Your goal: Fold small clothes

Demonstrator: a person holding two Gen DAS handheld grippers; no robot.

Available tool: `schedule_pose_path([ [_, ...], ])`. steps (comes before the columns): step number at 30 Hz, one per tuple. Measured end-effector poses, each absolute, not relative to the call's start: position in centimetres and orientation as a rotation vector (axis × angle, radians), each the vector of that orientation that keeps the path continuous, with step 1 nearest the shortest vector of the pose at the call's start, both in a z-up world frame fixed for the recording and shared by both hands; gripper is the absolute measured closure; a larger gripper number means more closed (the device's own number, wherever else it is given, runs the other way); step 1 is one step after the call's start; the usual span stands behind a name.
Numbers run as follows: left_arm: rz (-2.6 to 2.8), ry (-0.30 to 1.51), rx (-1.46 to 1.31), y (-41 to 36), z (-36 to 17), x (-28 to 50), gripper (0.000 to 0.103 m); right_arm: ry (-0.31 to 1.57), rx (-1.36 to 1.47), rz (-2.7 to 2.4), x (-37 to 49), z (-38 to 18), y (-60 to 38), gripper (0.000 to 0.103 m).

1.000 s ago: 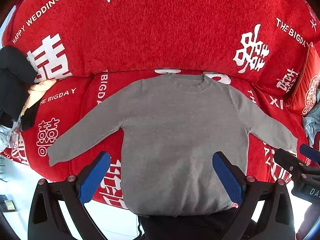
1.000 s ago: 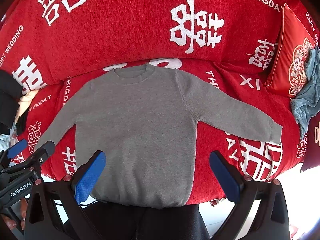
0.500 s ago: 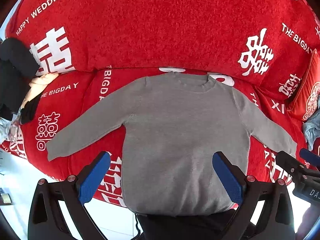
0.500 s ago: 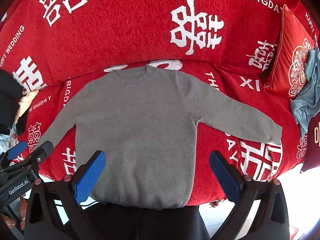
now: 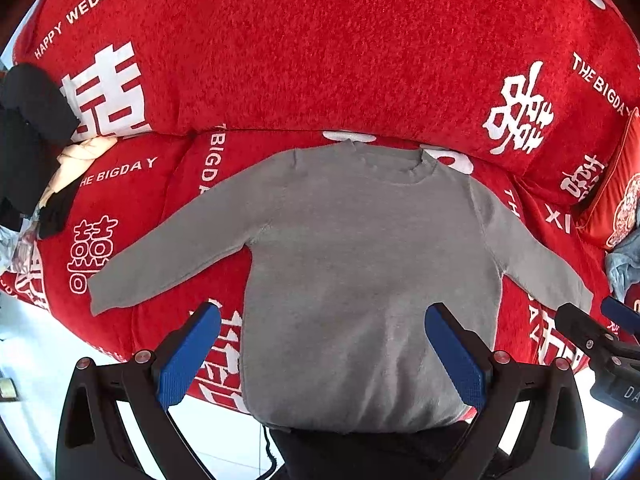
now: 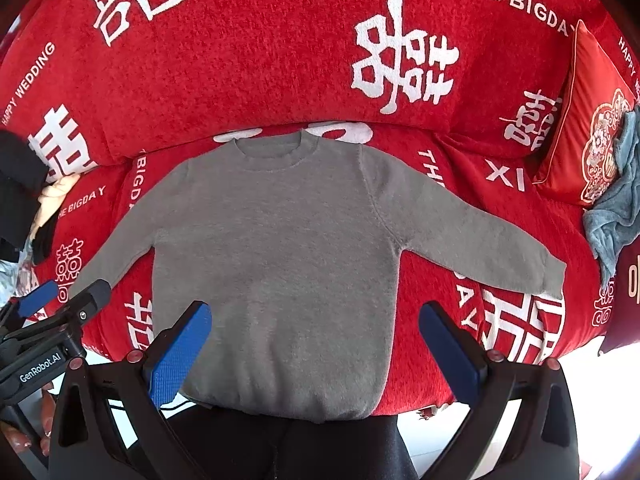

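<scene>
A small grey long-sleeved sweater point(image 5: 360, 264) point(image 6: 280, 248) lies flat and face up on the red sofa seat, collar toward the backrest, both sleeves spread out and down, hem at the seat's front edge. My left gripper point(image 5: 322, 350) hovers open above the lower body of the sweater, nothing between its blue pads. My right gripper point(image 6: 314, 346) is open too, above the hem area, holding nothing. Each gripper shows in the other's view: the right one point(image 5: 600, 328) at the right edge, the left one point(image 6: 60, 304) at the left edge.
The sofa cover point(image 5: 320, 60) is red with white characters and lettering. A pile of black and cream clothes point(image 5: 36, 152) sits at the left end. A red cushion point(image 6: 588, 120) and a blue-grey cloth point(image 6: 616, 208) lie at the right end. A person's dark-clothed legs point(image 6: 288, 448) stand at the seat front.
The left wrist view has shifted a little, so the sweater sits slightly lower and further right in it. The right view is almost unchanged. Both grippers stay open.
</scene>
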State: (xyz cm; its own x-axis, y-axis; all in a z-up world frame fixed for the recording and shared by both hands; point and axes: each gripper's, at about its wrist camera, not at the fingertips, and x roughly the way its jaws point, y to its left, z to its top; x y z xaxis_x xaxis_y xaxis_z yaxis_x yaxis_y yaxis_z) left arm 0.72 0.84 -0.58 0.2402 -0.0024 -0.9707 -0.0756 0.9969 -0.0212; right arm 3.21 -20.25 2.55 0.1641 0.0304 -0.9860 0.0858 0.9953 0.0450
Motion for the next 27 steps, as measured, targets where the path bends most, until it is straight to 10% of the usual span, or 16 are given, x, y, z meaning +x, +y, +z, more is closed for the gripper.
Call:
schedule_pose_path([
  [27,0.063,1.395,-0.058,1.8,-3.6,0.6,0.001,1.444,0.14,-0.039,3.5,0.7,-20.1,0.0],
])
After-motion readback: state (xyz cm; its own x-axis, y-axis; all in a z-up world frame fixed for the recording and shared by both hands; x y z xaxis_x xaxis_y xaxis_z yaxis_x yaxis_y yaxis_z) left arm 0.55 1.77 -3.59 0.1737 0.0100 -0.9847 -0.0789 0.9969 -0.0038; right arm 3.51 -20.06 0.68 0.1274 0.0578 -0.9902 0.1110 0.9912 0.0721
